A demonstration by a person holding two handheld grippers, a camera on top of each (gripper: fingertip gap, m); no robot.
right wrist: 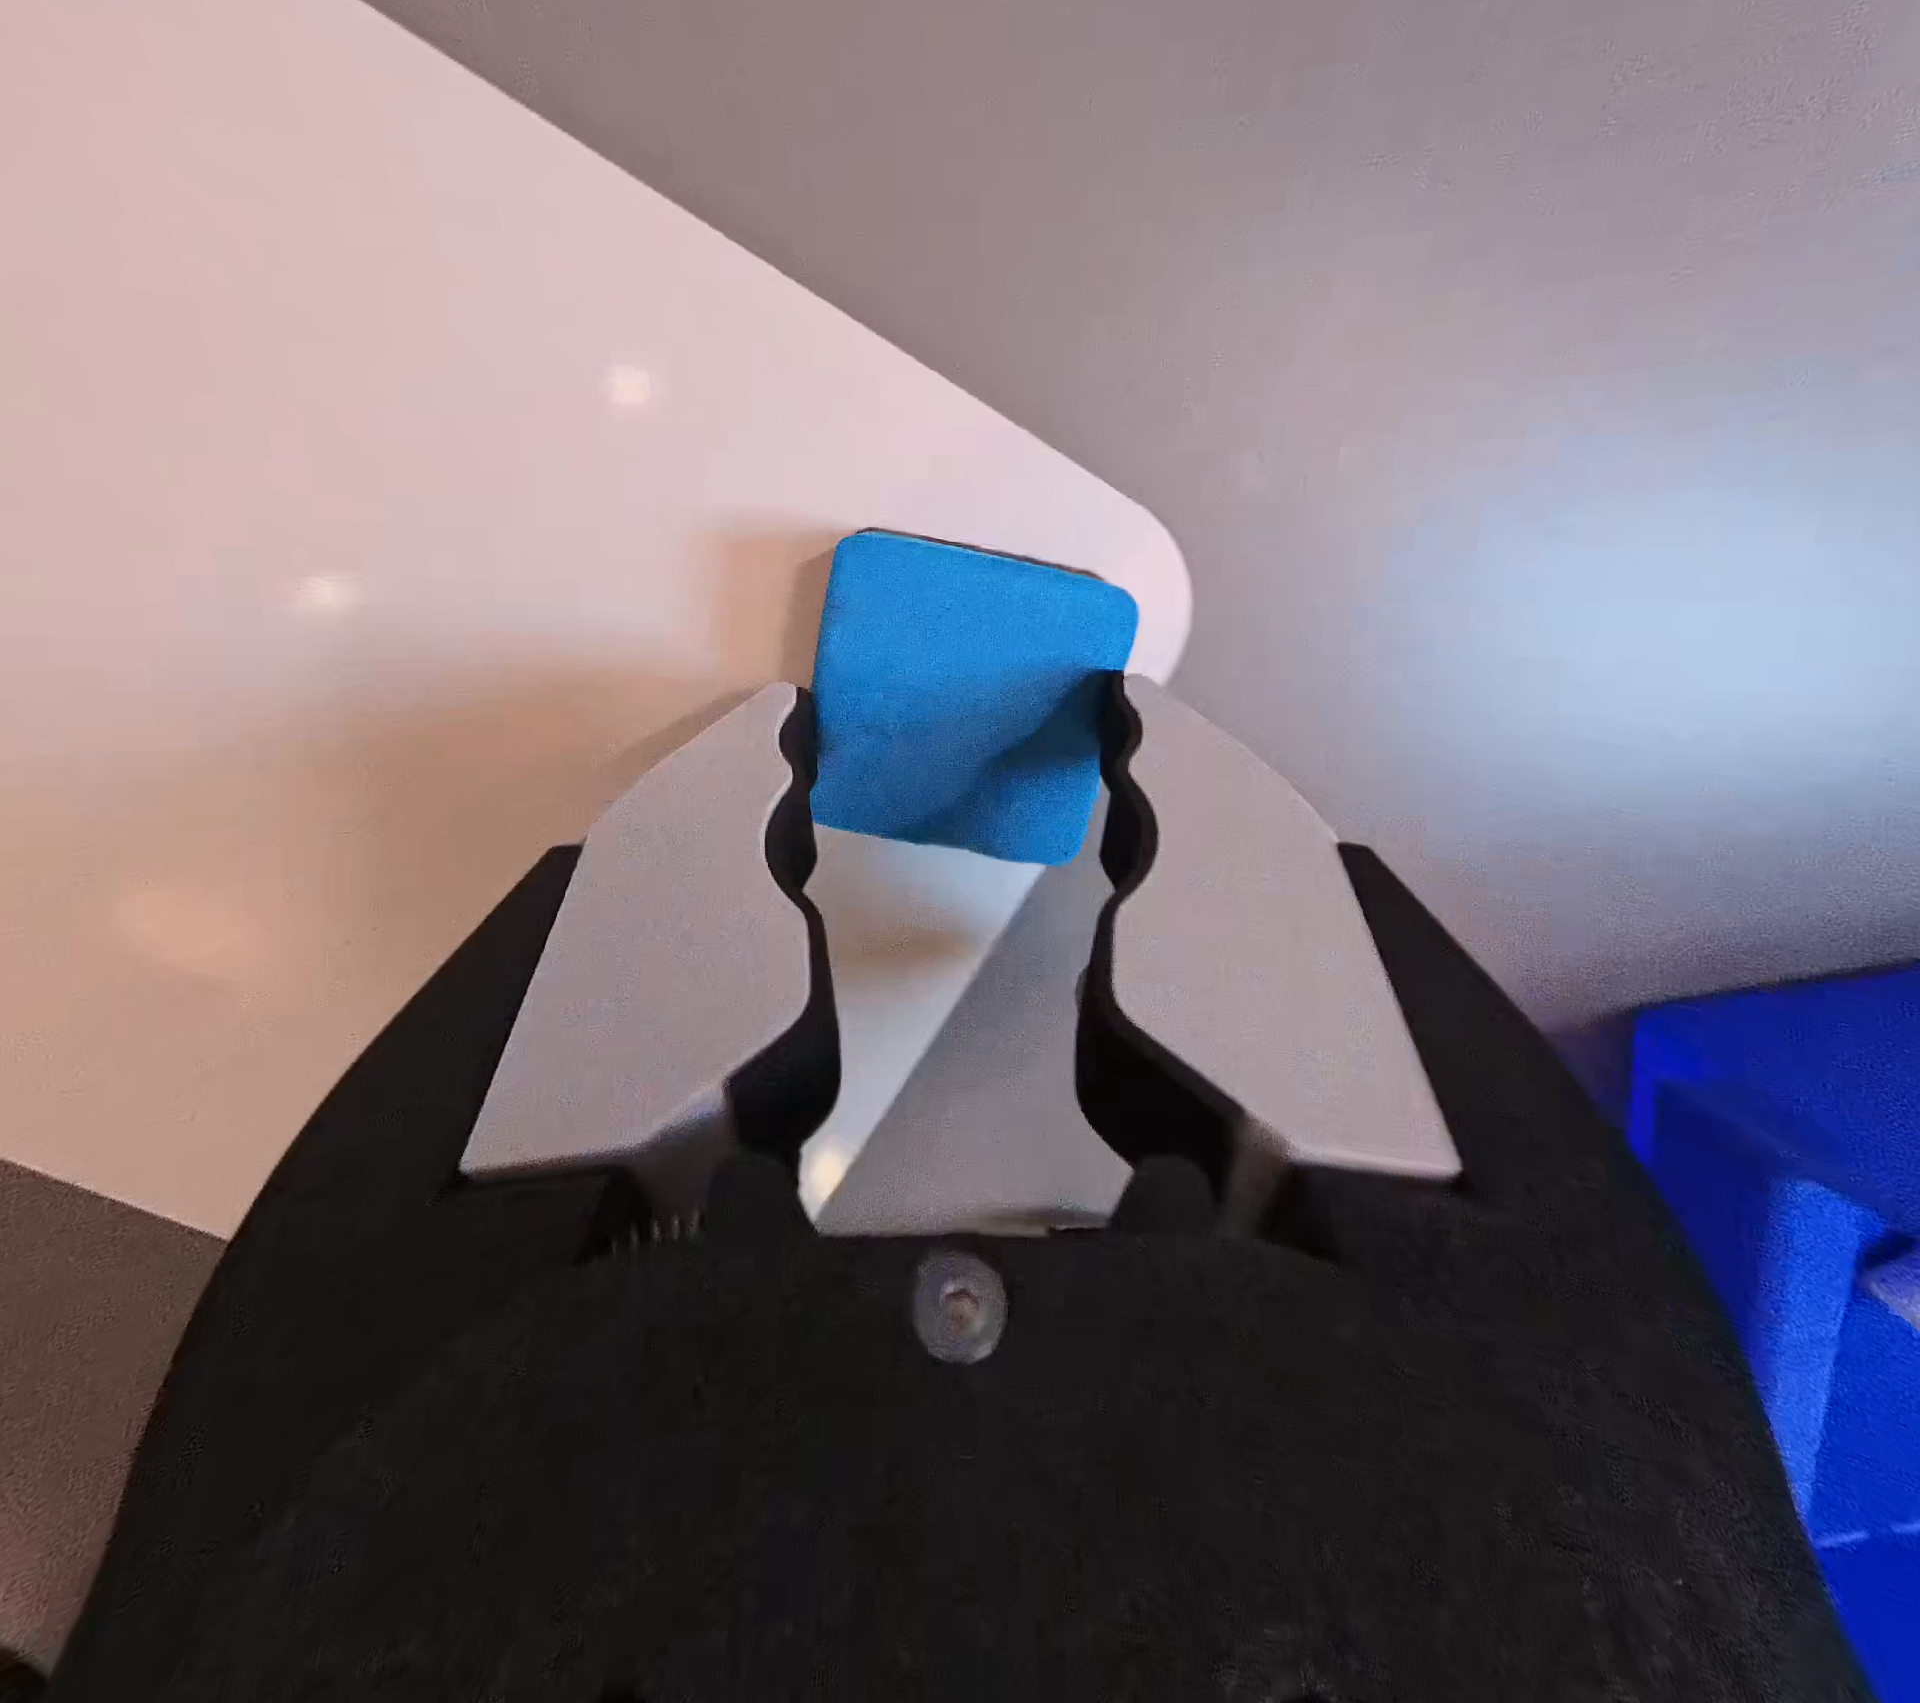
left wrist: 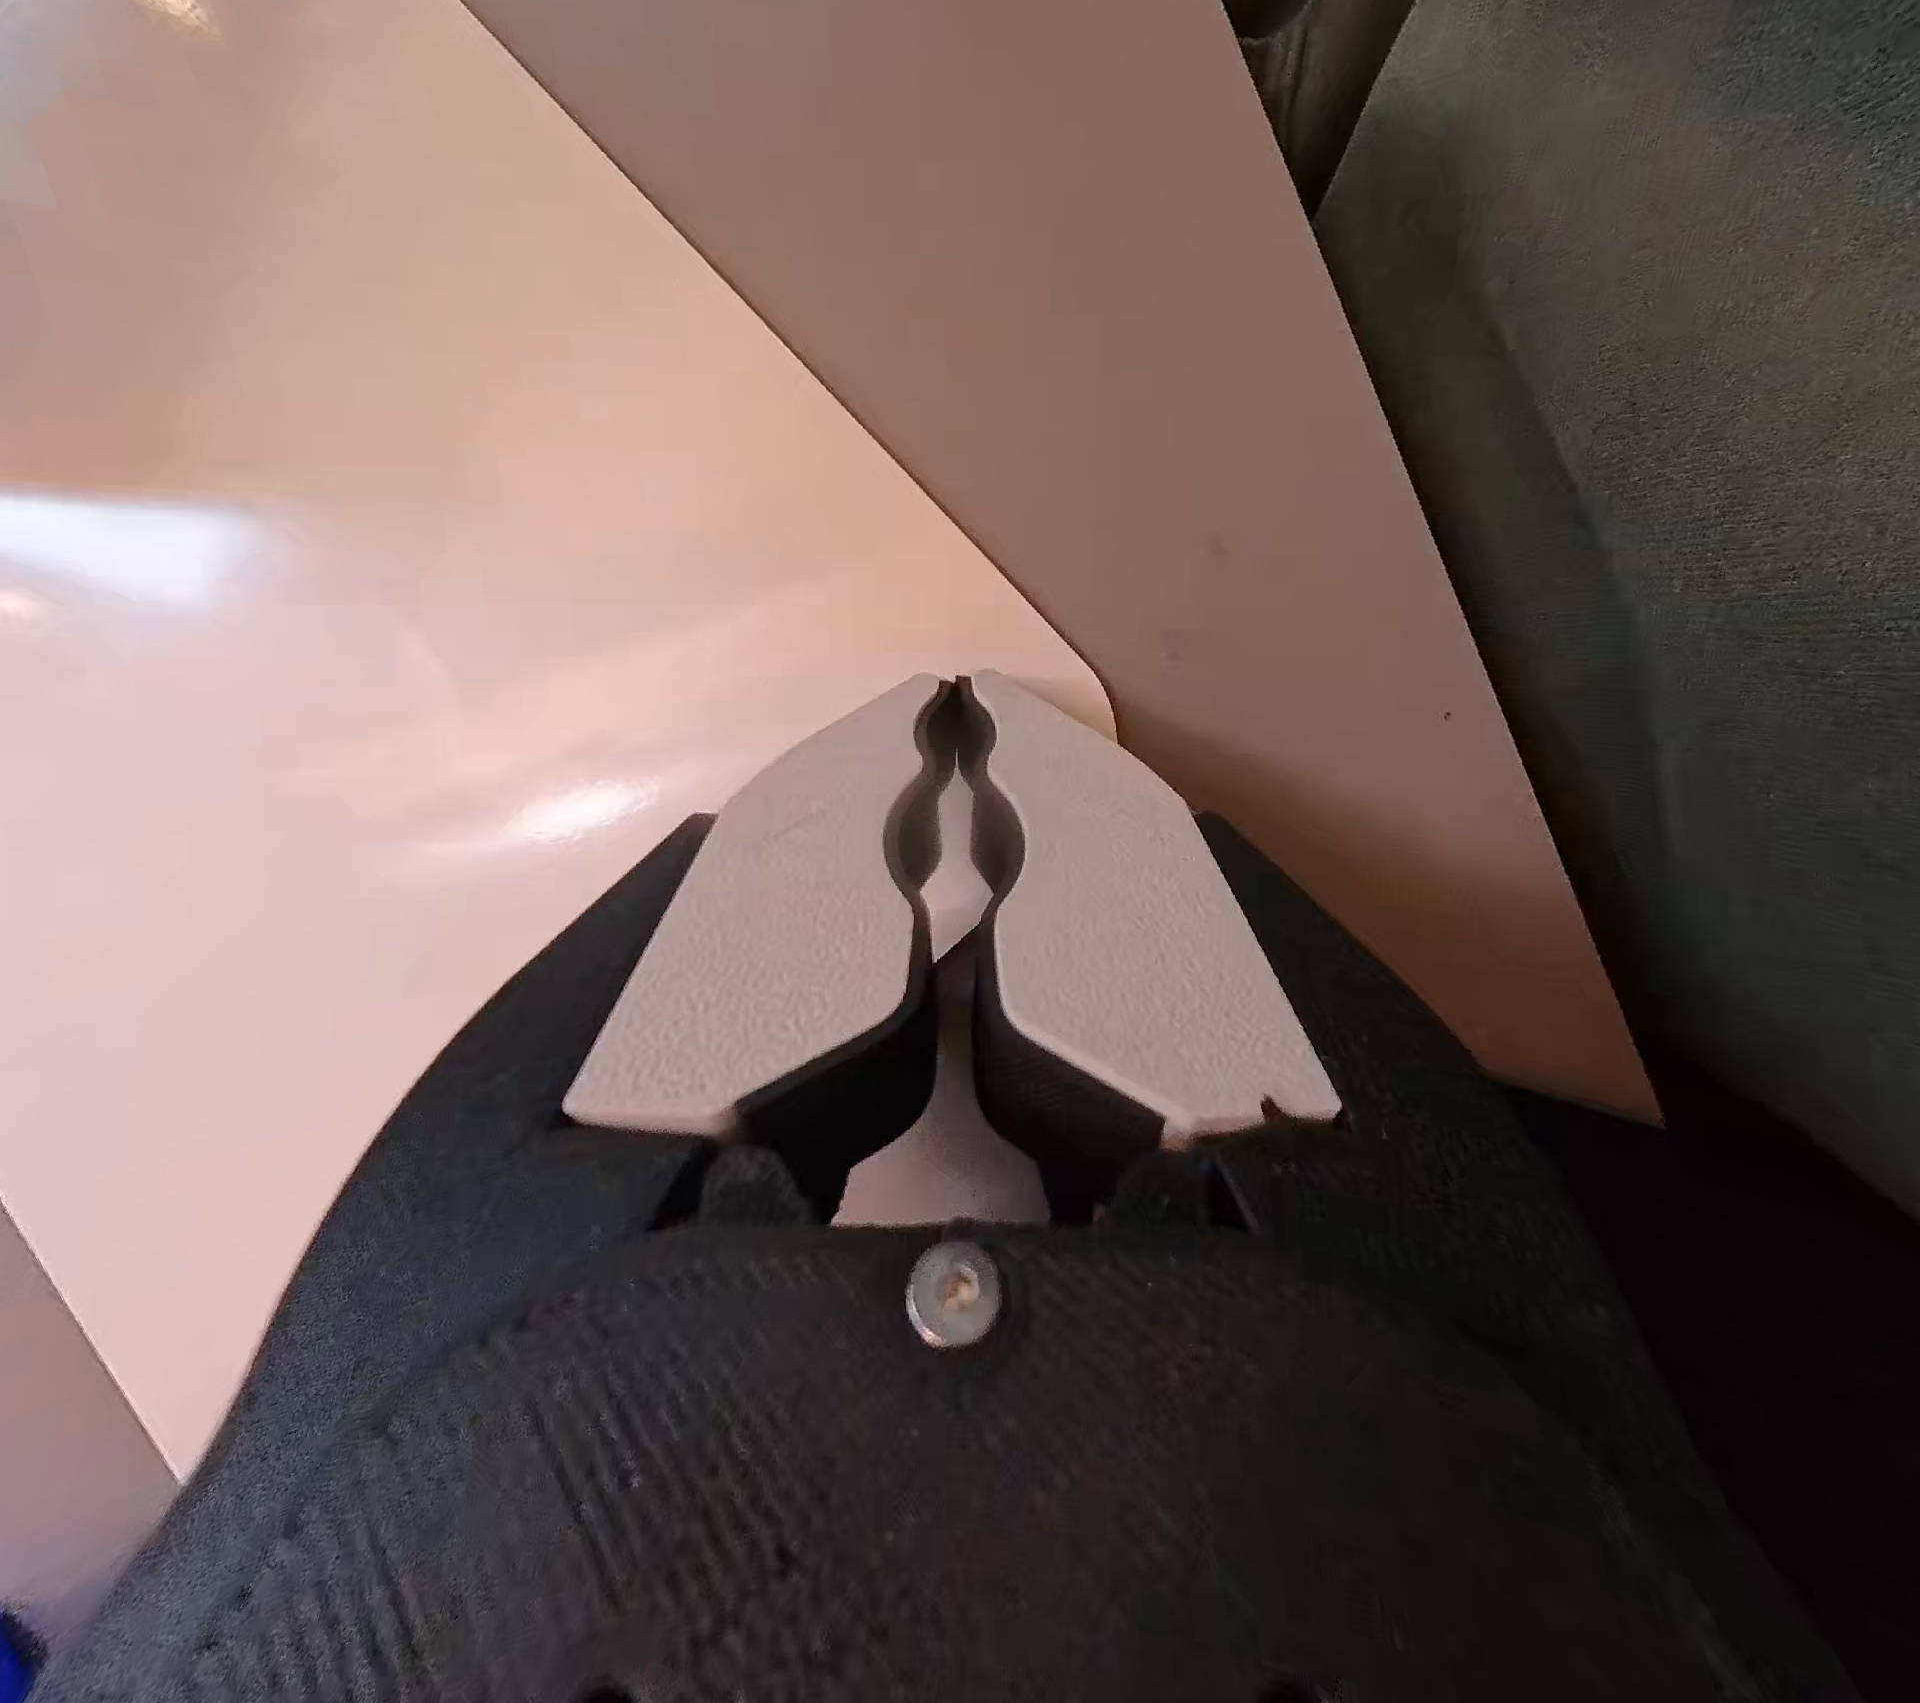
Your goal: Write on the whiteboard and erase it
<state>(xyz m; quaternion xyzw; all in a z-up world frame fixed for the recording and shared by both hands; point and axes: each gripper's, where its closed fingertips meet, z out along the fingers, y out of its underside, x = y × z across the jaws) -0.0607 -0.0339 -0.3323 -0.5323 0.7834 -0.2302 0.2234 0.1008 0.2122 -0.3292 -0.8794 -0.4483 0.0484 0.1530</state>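
Note:
The whiteboard is a glossy white sheet with rounded corners, lying flat. No marks show on the part I see. My left gripper is shut with nothing between its fingers, its tips over the board's near right corner. In the right wrist view the whiteboard fills the left side. My right gripper is shut on a square blue eraser, which rests flat on the board close to its rounded corner. No marker is in view.
The board lies on a pale table, which also shows in the right wrist view. Dark green fabric hangs past the table's right edge. A bright blue plastic block stands at the lower right. There is about 30 centimeters between the tips of the two grippers. The left gripper is farther from the bright blue plastic block, some 45 centimeters, than the right, some 15 centimeters.

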